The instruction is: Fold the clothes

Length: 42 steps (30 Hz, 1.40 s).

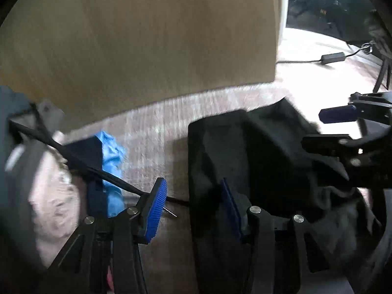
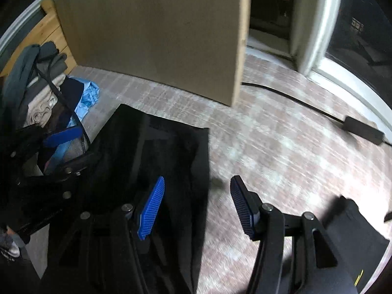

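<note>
Surface: pale patterned floor covering (image 2: 281,152), pinkish-grey checks, blurred by motion in both views. Ahead of both sets of fingers stands a big tan board (image 2: 152,31), upright, its bottom edge on the floor. Past its right side: a white door frame (image 2: 316,24) w/ dark night glass beyond; lit windows show far off thru the glass in the left wrist view.

Black garment (image 2: 156,161) lies flat on the floor, long & narrow, running away from the fingers toward the board. In the right wrist view it sits under the left-hand finger, its right edge between the two fingers. In the left wrist view the same garment (image 1: 257,161) sits under the right-hand finger & bunches up further right.

Left gripper (image 1: 193,205): fingers wide apart, nothing between them. Right gripper (image 2: 198,208): fingers apart too, holding nothing; it also shows at the right edge of the left view (image 1: 338,127).

Around: clothes pile (image 2: 41,93) left of the fingers – greys, cream, navy – w/ a light blue cloth (image 1: 112,169) at its near side. Thin black cable (image 1: 98,171) crosses the pile diagonally. Black power adapter (image 2: 362,129) w/ cord on the floor, well right, near the frame. Another dark item, bottom right of right view, can't tell what.
</note>
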### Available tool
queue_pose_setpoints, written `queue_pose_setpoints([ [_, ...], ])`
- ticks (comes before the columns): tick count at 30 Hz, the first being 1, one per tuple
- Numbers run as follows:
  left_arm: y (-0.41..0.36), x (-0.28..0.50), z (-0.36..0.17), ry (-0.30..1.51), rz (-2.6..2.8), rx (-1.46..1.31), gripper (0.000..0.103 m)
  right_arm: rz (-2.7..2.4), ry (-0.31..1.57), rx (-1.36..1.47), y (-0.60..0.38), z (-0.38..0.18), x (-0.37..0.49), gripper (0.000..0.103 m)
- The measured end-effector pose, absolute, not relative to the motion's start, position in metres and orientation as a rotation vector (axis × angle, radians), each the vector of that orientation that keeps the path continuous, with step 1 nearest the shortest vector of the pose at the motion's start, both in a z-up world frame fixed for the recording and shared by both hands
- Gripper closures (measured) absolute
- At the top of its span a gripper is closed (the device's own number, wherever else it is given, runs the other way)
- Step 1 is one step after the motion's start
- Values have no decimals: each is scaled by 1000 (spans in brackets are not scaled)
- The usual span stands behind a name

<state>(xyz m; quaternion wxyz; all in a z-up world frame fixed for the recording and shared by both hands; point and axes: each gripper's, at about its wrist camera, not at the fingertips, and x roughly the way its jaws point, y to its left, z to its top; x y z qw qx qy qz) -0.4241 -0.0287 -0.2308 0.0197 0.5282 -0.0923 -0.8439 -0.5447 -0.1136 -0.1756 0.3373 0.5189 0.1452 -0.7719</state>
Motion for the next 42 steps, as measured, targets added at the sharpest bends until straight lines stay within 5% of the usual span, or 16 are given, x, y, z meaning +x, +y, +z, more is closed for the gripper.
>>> queue_pose_setpoints([
  [2,-31,-422,-235,-266,-2630,1636,57,-2035,485,1329,-119,-178,-542,99],
  [4,-33,-419,-235,-252,-2645,1631,57,-2040,486,1341,-115,-173,-547,99],
  [11,-31,-410,-233,-216,-2671,1627,59,-2172,275,1387,-70,-152,-572,94],
  [12,-30,-409,-233,-217,-2672,1633,59,-2139,299,1377,-77,-152,-568,87],
  [14,-29,-407,-234,-214,-2672,1634,59,-2107,361,1353,-97,-156,-560,47],
  [18,-28,-402,-233,-212,-2670,1645,58,-2101,452,1324,-131,-169,-557,46],
  [19,-28,-400,-233,-213,-2670,1646,57,-2090,462,1323,-135,-172,-558,56],
  [21,-28,-396,-233,-213,-2669,1647,57,-2099,528,1315,-141,-174,-562,99],
  [22,-29,-394,-233,-205,-2666,1648,57,-2104,524,1349,-138,-173,-568,100],
  [27,-30,-386,-232,-180,-2652,1654,57,-2149,324,1431,-103,-163,-593,100],
  [31,-26,-380,-231,-182,-2646,1652,58,-2228,346,1384,-97,-148,-588,59],
  [37,-14,-361,-219,-155,-2659,1635,59,-2226,110,1327,-50,-105,-566,59],
  [42,14,-325,-188,-158,-2749,1610,59,-2286,95,1373,41,-71,-512,58],
])
